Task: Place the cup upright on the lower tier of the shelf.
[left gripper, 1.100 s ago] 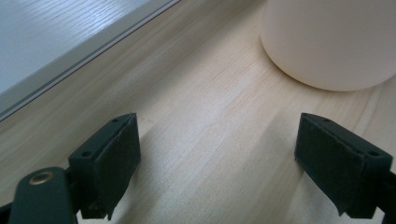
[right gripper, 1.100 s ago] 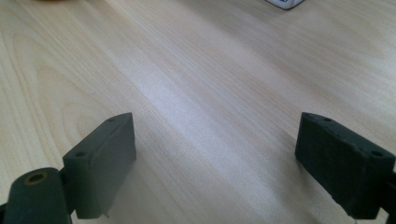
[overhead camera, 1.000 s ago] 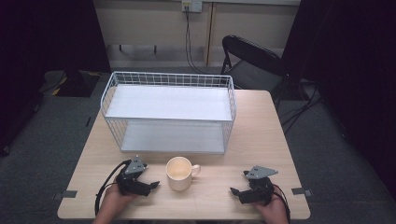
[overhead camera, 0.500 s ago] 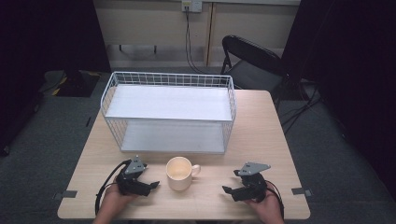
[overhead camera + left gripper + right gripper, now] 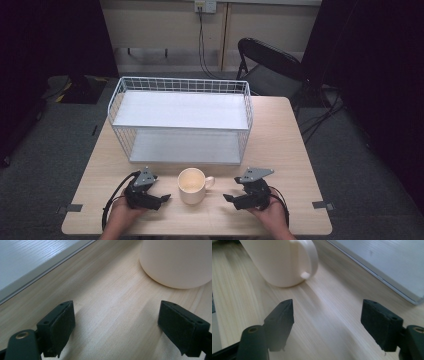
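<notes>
A cream mug [image 5: 192, 185] stands upright near the table's front edge, its handle [image 5: 208, 182] turned to the right. My left gripper [image 5: 165, 198] rests just left of the mug, open and empty; the mug's base [image 5: 176, 262] shows ahead of its jaws. My right gripper [image 5: 227, 198] sits a little to the right of the handle, open with nothing between its jaws, which have just been closing slightly. In the right gripper view the mug [image 5: 282, 261] and its handle [image 5: 308, 260] lie ahead, apart from the jaws.
A white wire basket [image 5: 181, 120] with two flat shelves stands at the middle and back of the wooden table [image 5: 285, 150]. Its lower shelf edge [image 5: 30, 277] is close ahead of both grippers. A black folding chair [image 5: 270, 65] stands behind the table.
My right gripper has moved left toward the mug's handle and risen a little. The left gripper and the mug have stayed in place.
</notes>
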`<state>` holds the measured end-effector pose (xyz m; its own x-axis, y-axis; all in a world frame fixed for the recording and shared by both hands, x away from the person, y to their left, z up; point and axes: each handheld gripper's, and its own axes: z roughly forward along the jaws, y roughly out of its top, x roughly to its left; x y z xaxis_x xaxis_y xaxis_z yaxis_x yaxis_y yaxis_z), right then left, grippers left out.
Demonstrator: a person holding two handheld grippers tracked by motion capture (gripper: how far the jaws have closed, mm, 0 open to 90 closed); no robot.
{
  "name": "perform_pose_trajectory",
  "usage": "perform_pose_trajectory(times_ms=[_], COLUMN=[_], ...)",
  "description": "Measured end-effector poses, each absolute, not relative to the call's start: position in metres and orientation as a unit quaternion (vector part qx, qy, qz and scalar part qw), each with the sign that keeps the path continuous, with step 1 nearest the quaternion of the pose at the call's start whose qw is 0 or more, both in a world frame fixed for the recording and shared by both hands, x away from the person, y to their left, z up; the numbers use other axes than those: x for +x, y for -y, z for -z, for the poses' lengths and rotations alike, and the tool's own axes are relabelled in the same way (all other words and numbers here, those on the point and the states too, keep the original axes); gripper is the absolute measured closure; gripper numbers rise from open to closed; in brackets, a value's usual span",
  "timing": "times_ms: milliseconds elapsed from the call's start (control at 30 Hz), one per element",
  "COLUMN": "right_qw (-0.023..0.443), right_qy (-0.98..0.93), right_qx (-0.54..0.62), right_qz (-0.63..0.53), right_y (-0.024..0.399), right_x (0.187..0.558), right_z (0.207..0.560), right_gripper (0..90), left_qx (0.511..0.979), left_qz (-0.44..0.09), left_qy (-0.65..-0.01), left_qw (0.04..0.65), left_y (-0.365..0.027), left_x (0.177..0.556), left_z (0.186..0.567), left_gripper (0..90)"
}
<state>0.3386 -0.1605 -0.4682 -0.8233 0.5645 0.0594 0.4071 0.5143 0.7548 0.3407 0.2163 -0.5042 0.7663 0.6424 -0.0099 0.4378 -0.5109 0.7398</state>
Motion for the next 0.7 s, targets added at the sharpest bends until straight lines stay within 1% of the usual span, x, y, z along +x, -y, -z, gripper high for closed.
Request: perform_pose_trajectory(times_ms=[133,167,233,500,567,700], right_qw=[0.092,0.087,0.087,0.083,0.084,0.083], right_qy=[-0.864,-0.864,-0.863,-0.85,-0.85,-0.844], right_qx=[0.272,0.269,0.27,0.283,0.281,0.288], right_qz=[-0.413,-0.418,-0.418,-0.437,-0.438,-0.444], right_y=[0.148,0.143,0.142,0.126,0.124,0.121], right_x=[0.34,0.341,0.341,0.348,0.351,0.354], right_z=[0.465,0.465,0.465,0.464,0.465,0.465], right_gripper=[30.1,33.2,33.8,46.4,47.6,53.4], left_qx=[0.859,0.859,0.859,0.859,0.859,0.859], left_qz=[-0.134,-0.134,-0.134,-0.134,-0.134,-0.134], left_qy=[-0.315,-0.315,-0.314,-0.314,-0.315,-0.314], left_qw=[0.381,0.381,0.381,0.381,0.381,0.381], left_y=[-0.216,-0.216,-0.216,-0.216,-0.216,-0.216], left_x=[0.341,0.341,0.341,0.341,0.341,0.341], left_z=[0.504,0.504,0.504,0.504,0.504,0.504], left_gripper=[13.9,13.9,13.9,13.9,13.9,13.9])
